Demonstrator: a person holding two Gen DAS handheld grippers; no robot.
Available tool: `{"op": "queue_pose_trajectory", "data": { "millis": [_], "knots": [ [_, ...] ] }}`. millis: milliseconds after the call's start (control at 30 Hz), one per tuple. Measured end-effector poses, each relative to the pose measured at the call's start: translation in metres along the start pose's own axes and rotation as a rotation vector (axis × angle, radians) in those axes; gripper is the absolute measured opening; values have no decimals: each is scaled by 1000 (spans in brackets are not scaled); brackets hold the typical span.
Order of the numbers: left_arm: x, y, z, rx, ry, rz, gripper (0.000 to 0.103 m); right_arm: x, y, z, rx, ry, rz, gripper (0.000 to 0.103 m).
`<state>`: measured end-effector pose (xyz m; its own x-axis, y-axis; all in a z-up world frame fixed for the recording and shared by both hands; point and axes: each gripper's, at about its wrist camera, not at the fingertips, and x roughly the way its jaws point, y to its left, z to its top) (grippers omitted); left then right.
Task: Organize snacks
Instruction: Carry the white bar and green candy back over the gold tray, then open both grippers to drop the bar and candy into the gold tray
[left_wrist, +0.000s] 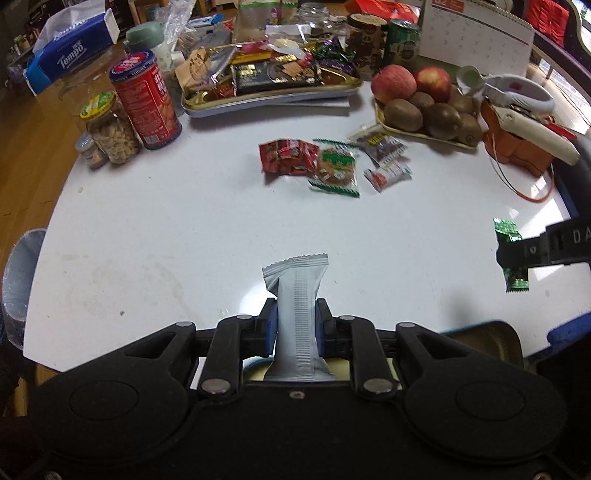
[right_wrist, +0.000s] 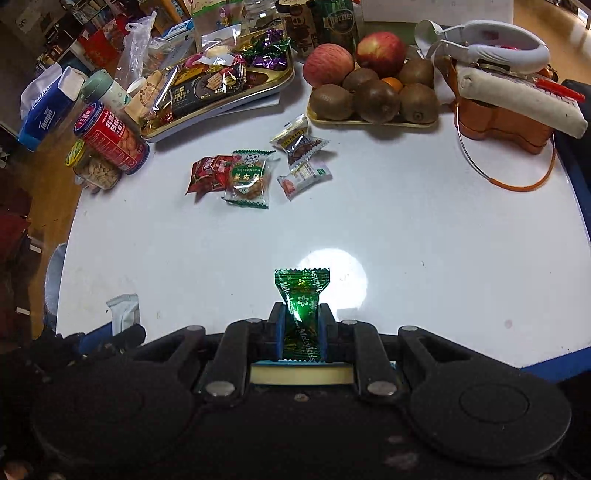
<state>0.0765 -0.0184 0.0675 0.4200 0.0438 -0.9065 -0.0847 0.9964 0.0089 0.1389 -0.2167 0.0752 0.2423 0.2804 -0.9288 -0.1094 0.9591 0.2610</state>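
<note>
My left gripper (left_wrist: 295, 325) is shut on a silver snack packet (left_wrist: 297, 295), held above the white table (left_wrist: 166, 229) near its front edge. A green foil candy (right_wrist: 301, 295) is pinched in my right gripper (right_wrist: 301, 328), which is shut on it; the same green foil candy (left_wrist: 511, 254) shows at the right edge of the left wrist view. The silver snack packet (right_wrist: 123, 312) appears low on the left in the right wrist view. Several loose snacks lie mid-table: a red packet (left_wrist: 286, 157), a green-edged biscuit packet (left_wrist: 334, 168), a dark sweet (left_wrist: 380, 144) and a small white sweet (left_wrist: 386, 173). A gold tray (left_wrist: 273, 99) heaped with snacks sits behind them.
A red can (left_wrist: 146, 99) and a peanut jar (left_wrist: 112, 129) stand at the left. A fruit tray (left_wrist: 424, 131) with apples and kiwis is at the back right, beside an orange case (left_wrist: 517, 147). A blue tissue pack (left_wrist: 70, 55) lies far left. A tin (left_wrist: 484, 338) sits at the table's front right.
</note>
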Motion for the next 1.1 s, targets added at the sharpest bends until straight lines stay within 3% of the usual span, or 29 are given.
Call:
{"op": "queue_pose_trajectory", "data": {
  "millis": [300, 500, 633, 867, 967, 1100],
  "knots": [
    [6, -21, -56, 18, 84, -11, 28, -4, -11, -61, -40, 36, 3, 19],
    [13, -18, -74, -42, 134, -54, 29, -2, -17, -94, -48, 59, -2, 19],
    [12, -19, -77, -46, 130, -60, 29, -3, -14, -98, -77, 42, -35, 19],
    [11, -16, -75, -67, 119, -68, 34, 2, -8, -94, -93, 62, -17, 20],
    [12, -12, -75, -87, 123, -70, 34, 7, -2, -95, -136, 105, -3, 32],
    [11, -8, -74, -114, 118, -72, 34, 11, 4, -98, -165, 122, 1, 33]
  ]
}}
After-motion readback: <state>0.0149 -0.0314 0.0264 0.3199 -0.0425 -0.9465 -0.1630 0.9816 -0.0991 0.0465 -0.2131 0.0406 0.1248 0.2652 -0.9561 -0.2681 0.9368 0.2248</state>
